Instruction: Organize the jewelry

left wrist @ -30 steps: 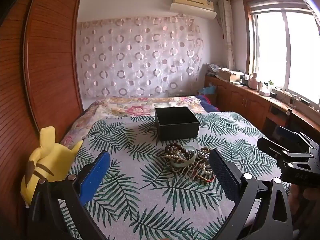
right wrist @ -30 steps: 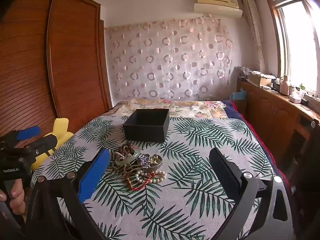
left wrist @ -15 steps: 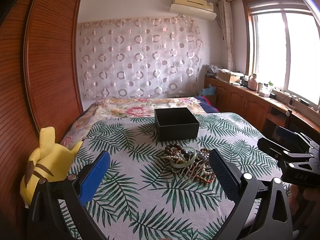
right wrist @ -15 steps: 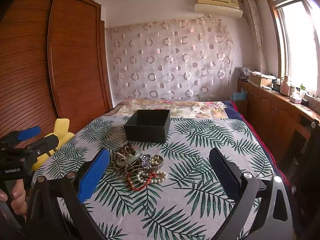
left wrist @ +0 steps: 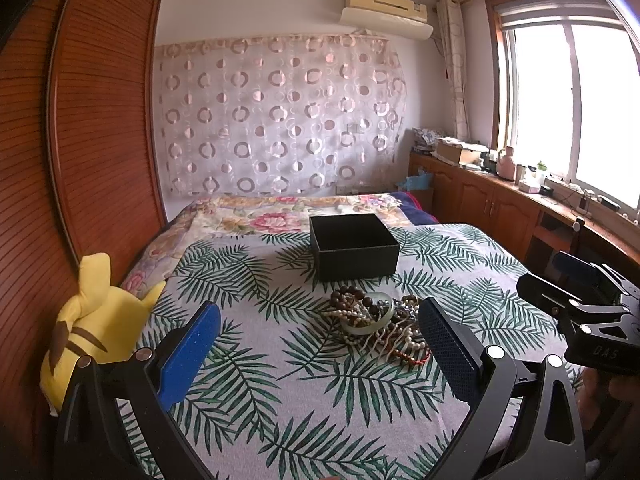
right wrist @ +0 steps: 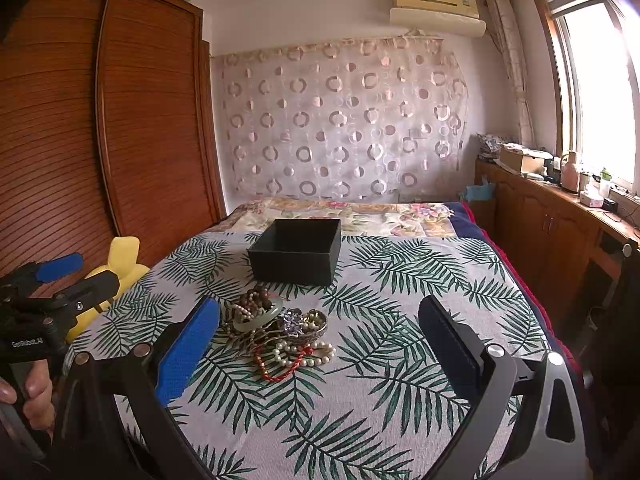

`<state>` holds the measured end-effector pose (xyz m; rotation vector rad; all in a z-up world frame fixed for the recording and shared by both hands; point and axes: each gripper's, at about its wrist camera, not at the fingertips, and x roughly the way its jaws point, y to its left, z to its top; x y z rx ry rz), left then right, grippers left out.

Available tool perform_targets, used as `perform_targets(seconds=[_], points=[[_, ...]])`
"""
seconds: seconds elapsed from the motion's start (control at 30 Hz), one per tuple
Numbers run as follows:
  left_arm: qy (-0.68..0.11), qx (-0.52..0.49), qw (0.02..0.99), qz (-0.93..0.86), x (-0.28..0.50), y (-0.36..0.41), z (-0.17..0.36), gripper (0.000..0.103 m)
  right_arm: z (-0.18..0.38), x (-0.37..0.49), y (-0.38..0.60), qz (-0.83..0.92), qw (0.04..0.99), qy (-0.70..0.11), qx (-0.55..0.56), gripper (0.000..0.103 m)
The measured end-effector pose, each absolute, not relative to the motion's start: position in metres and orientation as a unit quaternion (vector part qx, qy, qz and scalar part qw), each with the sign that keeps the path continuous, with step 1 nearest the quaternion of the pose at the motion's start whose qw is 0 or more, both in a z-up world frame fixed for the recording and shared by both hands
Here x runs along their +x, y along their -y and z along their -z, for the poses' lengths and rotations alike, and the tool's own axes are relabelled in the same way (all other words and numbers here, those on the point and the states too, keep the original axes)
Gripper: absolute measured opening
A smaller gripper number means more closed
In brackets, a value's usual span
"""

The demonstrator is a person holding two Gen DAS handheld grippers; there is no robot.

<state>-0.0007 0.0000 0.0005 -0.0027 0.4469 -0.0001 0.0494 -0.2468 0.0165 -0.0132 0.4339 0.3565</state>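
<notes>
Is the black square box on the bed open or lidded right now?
Open. The black square box has no lid; its rim and dark inner walls show in both wrist views. No jewelry is visible inside, though its floor is mostly hidden.

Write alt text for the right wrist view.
A tangled pile of jewelry lies on a leaf-print bedspread, just in front of an open black box. The right gripper frames it, fingers spread wide, and the left gripper shows at the left edge.

Bedroom. Bed (left wrist: 256, 360) under palm-leaf cover. Slatted wooden wardrobe (left wrist: 100, 128) along left wall. Circle-print curtain (left wrist: 276, 120) covers far wall; air conditioner (left wrist: 386, 6) above it. Bright window (left wrist: 568, 104) at right over low wooden cabinets (left wrist: 484, 204).
</notes>
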Motion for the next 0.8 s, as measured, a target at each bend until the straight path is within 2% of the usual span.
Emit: perform_targets(seconds=[0.8], points=[[-0.220, 0.000, 0.975, 0.000, -0.0008, 0.0001, -0.0003, 0.095, -0.0187, 0.0478, 0.2466, -0.177, 0.961, -0.214, -0.007, 0.101]])
